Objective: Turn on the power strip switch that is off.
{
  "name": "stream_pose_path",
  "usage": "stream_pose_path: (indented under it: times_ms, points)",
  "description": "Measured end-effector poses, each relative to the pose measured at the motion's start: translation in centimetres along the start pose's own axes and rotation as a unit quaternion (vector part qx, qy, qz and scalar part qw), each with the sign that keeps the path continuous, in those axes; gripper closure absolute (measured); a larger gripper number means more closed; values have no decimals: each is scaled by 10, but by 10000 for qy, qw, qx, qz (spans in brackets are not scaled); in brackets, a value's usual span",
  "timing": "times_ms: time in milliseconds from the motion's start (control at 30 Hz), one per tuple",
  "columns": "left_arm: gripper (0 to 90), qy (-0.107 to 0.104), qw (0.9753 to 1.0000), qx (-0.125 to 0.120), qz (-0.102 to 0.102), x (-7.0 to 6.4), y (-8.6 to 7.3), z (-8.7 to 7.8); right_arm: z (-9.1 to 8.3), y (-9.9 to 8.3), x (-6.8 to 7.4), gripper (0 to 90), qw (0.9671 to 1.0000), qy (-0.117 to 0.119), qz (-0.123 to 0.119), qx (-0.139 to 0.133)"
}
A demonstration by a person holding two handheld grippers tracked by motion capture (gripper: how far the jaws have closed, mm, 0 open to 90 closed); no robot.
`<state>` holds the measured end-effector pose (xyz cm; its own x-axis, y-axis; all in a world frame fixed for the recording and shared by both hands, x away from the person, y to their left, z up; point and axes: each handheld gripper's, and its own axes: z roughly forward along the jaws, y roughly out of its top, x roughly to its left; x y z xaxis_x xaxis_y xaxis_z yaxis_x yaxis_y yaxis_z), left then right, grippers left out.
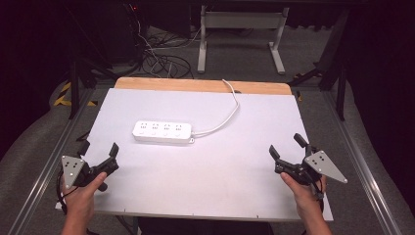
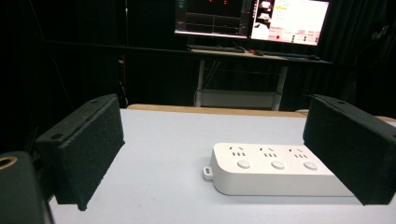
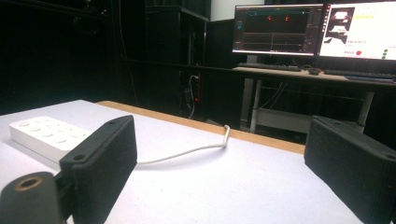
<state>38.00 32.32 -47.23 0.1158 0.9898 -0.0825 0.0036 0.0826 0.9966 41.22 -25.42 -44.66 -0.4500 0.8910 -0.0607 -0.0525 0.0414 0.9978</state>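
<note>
A white power strip lies on the white table top, left of centre, with its sockets and buttons facing up. Its white cable curves off over the far edge. My left gripper is held near the front left corner, open and holding nothing; its view shows the power strip ahead between the jaws. Near the front right corner my right gripper is open too, nothing in it. In its view the power strip sits at the left and the cable runs across.
A wooden strip borders the table's far edge. Beyond it stand a desk frame and tangled cables on the floor. Lit monitors stand on a desk behind the table. Metal rails run along both sides.
</note>
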Motion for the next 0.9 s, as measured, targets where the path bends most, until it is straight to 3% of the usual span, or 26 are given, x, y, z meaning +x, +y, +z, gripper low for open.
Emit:
stream_pose_path:
  times_ms: [433, 467, 500, 533, 567, 600, 633, 767, 833, 900]
  points:
    - [90, 36, 10000, -28, -37, 0, 2, 1, -2, 0, -1, 105, 10000, -1, -20, -9]
    - [139, 70, 10000, -40, -27, 0, 3, 0, -2, 0, 0, 105, 10000, 4, -22, -9]
    - [258, 165, 9998, -71, -34, 1, 6, -3, -2, 0, 0, 105, 10000, 8, -20, -7]
    - [445, 165, 9998, -71, -34, 1, 6, -3, -2, 0, 0, 105, 10000, 8, -20, -7]
    - [572, 167, 9997, -76, -136, 2, 11, -7, -2, 0, 0, 106, 10000, 19, -19, -6]
    - [607, 167, 9997, -76, -136, 2, 11, -7, -2, 0, 0, 106, 10000, 14, -21, 1]
    - [666, 60, 9996, -28, -266, 4, 15, -11, -2, 0, 0, 107, 10000, 22, -15, 3]
    - [843, -36, 9984, 8, -560, 11, 19, -13, -4, 0, -1, 108, 10000, 30, 15, 17]
    - [898, -43, 9981, 34, -616, 13, 19, -13, -5, 0, -2, 108, 10000, 6, 34, 0]
    - [899, -99, 9982, 120, -577, 18, 21, -14, -6, 1, -3, 109, 10000, -45, 21, -9]
